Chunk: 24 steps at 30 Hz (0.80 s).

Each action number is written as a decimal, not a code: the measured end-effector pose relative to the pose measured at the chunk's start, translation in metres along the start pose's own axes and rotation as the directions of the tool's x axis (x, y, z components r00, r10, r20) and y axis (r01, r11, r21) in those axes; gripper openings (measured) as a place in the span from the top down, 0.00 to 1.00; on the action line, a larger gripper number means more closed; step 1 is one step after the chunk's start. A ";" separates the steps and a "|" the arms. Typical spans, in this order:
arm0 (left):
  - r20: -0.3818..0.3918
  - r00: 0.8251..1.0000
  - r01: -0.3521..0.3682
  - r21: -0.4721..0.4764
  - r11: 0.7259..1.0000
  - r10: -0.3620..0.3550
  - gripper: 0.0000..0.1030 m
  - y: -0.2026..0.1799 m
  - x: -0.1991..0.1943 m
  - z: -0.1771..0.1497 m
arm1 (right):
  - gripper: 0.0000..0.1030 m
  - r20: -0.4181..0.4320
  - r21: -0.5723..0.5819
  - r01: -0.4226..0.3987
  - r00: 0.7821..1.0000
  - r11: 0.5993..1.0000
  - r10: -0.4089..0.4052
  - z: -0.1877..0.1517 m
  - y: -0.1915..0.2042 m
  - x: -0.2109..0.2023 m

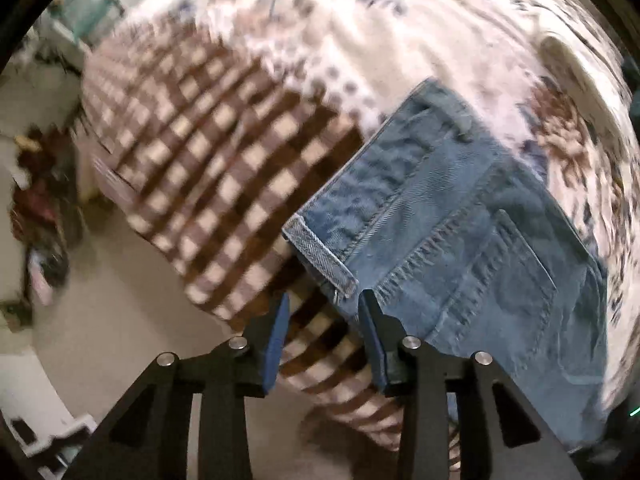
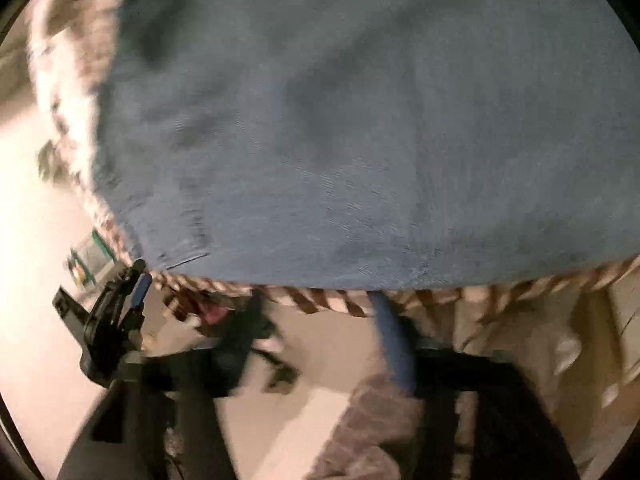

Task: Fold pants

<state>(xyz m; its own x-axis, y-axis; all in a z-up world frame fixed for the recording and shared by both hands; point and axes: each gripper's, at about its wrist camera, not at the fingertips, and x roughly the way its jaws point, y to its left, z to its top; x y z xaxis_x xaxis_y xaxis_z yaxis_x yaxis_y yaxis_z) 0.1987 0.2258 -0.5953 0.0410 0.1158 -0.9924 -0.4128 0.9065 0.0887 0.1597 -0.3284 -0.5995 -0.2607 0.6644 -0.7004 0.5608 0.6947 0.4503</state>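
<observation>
Blue denim pants [image 1: 460,240] lie on a bed with a brown-checked and floral cover [image 1: 208,152]. In the left wrist view the waistband corner with a belt loop [image 1: 320,256] sits just above my left gripper [image 1: 324,308], which is open, its jaws apart and holding nothing. In the right wrist view the denim [image 2: 340,140] fills the upper frame, blurred. My right gripper [image 2: 312,308] is open below the denim's near edge; its right blue pad [image 2: 390,336] is at the fabric edge. The left gripper also shows in the right wrist view [image 2: 132,292] at the bed's edge.
The bed edge [image 1: 192,280] drops to a beige floor [image 1: 120,320] at left. Cluttered items [image 1: 36,208] and a teal frame [image 1: 84,12] stand at the far left. A pillow-like white shape [image 1: 568,60] lies at the upper right.
</observation>
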 end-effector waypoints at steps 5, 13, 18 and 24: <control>0.174 0.985 -0.044 0.177 0.983 0.013 0.18 -0.068 -0.039 -0.007 | 0.34 0.183 -0.259 0.074 0.983 0.963 -0.026 0.043 0.067 -0.070; 0.091 0.995 0.007 0.304 0.953 -0.037 0.18 -0.190 0.029 0.034 | 0.39 0.255 -0.456 0.186 0.964 0.870 -0.072 0.168 0.127 -0.066; 0.052 0.998 0.012 0.328 0.945 -0.030 0.03 -0.196 0.061 0.037 | 0.50 0.136 -0.530 0.175 0.983 0.830 -0.121 0.149 0.116 -0.044; 0.035 0.997 0.049 0.296 0.954 -0.062 0.00 -0.191 0.073 0.047 | 0.50 0.048 -0.590 0.152 0.987 0.793 -0.154 0.145 0.115 -0.026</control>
<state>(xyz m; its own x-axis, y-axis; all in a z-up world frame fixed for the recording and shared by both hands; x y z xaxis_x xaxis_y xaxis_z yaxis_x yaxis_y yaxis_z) 0.3232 0.0796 -0.6803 0.0981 0.0737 -0.9924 -0.1226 0.9906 0.0615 0.3444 -0.3058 -0.6096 -0.3060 0.5356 -0.7871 -0.0582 0.8146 0.5770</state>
